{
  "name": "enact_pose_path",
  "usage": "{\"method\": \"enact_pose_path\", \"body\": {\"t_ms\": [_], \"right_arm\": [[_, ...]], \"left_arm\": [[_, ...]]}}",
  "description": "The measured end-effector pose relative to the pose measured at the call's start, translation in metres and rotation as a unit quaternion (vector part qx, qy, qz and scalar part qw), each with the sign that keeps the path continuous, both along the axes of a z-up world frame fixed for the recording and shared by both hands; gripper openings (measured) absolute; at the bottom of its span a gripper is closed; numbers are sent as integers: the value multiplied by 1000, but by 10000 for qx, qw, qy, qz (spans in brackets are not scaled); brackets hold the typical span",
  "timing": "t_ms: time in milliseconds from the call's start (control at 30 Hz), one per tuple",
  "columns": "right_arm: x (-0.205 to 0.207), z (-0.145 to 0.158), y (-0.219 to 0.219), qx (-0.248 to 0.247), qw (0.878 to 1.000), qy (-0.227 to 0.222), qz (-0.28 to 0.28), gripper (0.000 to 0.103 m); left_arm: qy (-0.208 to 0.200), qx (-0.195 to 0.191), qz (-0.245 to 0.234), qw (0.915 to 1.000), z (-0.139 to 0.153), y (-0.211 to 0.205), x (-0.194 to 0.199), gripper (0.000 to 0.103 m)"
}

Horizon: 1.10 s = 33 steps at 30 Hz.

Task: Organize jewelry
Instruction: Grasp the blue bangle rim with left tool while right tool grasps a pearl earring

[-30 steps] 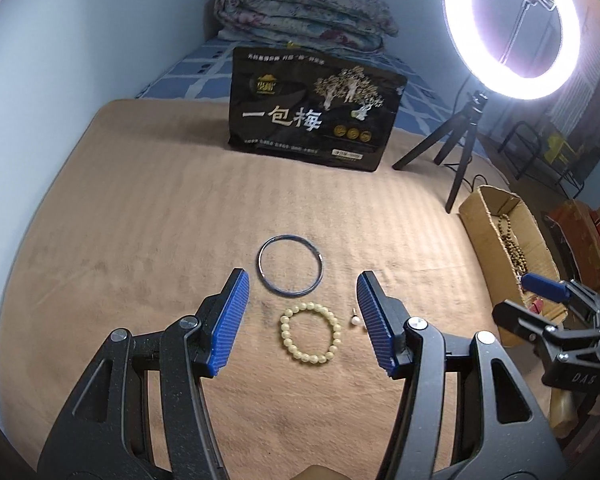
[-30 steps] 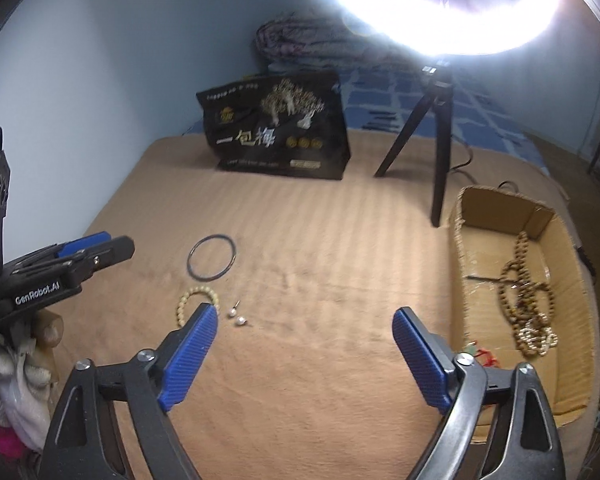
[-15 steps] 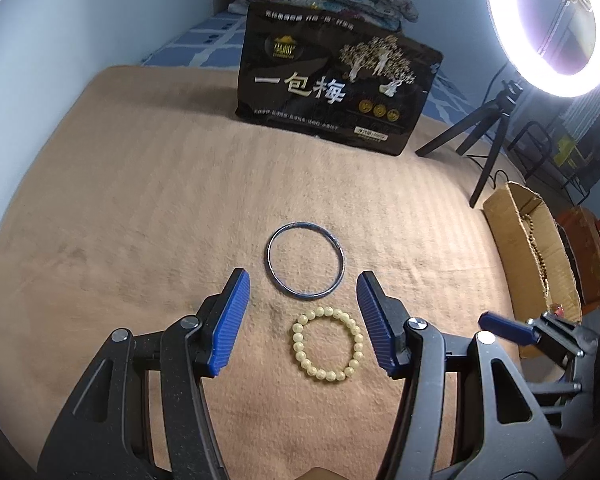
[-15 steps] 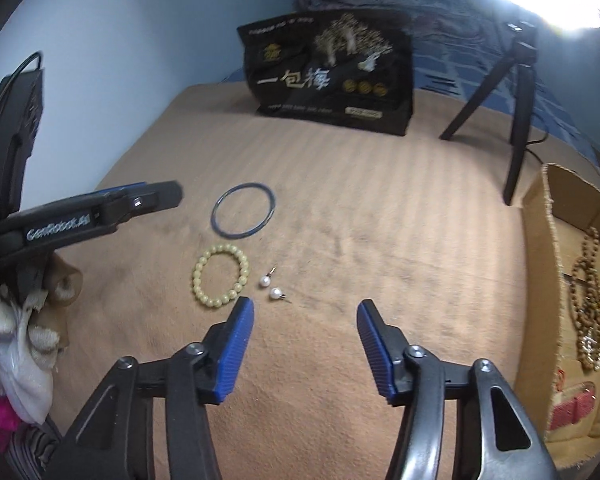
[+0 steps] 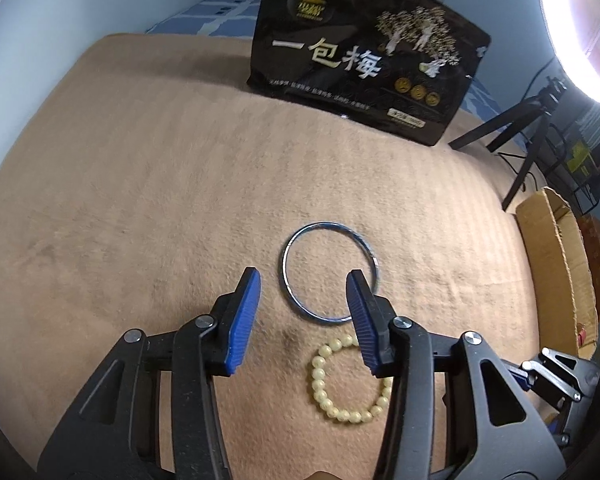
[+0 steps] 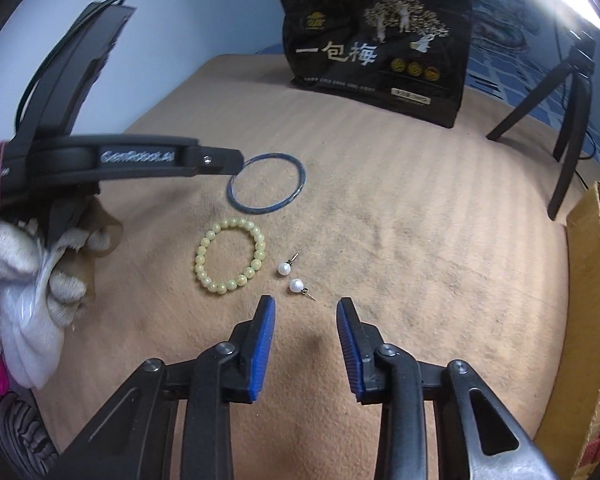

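Left gripper [image 5: 303, 280]: jaws open at a middling gap, empty; right fingertip over the near rim of the blue bangle [image 5: 329, 272], contact not clear.
Right gripper [image 6: 306, 312]: jaws open, narrower gap, holding nothing; just short of the pearl earrings [image 6: 296, 285].
Blue bangle: flat on the tan blanket [image 5: 140, 200], mid-bed, on the far side of the bead bracelet [image 6: 231, 255].
Bead bracelet: flat, just beside the bangle, apart from it.
Pearl earrings: two, just right of the bracelet; nearer one's post points toward the near right, farther one's toward the far right.
Cardboard box [image 6: 588, 280]: at the blanket's right edge, beads inside.
Black bag [image 5: 364, 52]: upright at the far edge.
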State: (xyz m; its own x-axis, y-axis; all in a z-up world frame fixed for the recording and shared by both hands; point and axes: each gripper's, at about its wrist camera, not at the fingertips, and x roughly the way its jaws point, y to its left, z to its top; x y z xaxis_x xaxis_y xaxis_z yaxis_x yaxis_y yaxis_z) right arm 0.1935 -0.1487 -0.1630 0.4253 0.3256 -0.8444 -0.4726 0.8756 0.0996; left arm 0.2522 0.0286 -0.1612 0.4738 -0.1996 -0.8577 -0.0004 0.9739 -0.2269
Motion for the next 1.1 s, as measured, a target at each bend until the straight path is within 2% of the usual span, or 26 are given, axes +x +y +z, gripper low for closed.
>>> {"method": "enact_pose_path", "body": {"t_ms": [133, 400, 600, 700, 800, 867, 1100], "right_arm": [[2, -6, 7, -168, 9998, -56, 78, 31], [9, -13, 14, -281, 9995, -118, 103, 28], [13, -18, 19, -312, 9994, -125, 128, 24], [14, -20, 21, -313, 9993, -123, 161, 18], [15, -22, 23, -352, 9992, -102, 166, 10], [15, -22, 24, -370, 9991, -102, 154, 9], [14, -19, 23, -351, 9993, -134, 80, 7]], "left_arm": [[106, -14, 18, 9999, -8, 2, 5, 41], [182, -63, 4, 9998, -17, 0, 13, 41], [155, 39, -59, 9999, -22, -4, 16, 40], [128, 145, -75, 9998, -23, -6, 19, 34], [95, 234, -28, 9997, -24, -5, 19, 22], [84, 235, 21, 9997, -25, -1, 20, 12], [88, 148, 70, 9998, -27, 7, 20, 4]]}}
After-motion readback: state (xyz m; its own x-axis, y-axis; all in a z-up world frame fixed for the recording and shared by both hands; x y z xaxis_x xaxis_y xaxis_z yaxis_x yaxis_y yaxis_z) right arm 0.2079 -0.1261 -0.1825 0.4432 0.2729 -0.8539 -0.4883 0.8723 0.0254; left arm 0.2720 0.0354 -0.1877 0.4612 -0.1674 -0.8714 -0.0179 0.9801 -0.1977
